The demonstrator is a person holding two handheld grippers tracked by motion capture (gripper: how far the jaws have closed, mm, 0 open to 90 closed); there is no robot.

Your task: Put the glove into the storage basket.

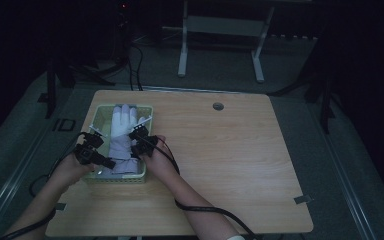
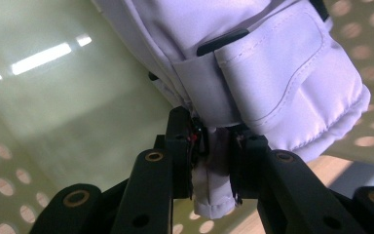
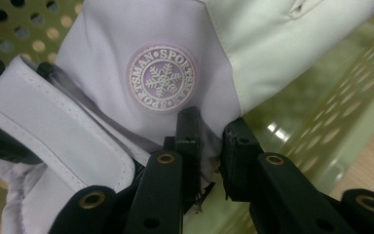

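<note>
- Counter (image 1: 220, 165) of pale wood is carrying a green perforated basket (image 1: 99, 116) near its left edge.
- Glove (image 1: 122, 131), a pale lilac ski glove with a snowflake badge (image 3: 162, 78), is lying inside the basket, fingers pointing away from the person.
- Left gripper (image 2: 213, 161) is pinching the cuff edge, jaws nearly together.
- Right gripper (image 3: 209, 146) is pinching the opposite cuff edge, fabric between its narrow jaws.

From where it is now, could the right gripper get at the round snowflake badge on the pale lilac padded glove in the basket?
Probably yes. The right gripper pinches the pale lilac padded glove at its edge, just below the round snowflake badge, which lies bare with nothing over it. It would have to let go first.
</note>
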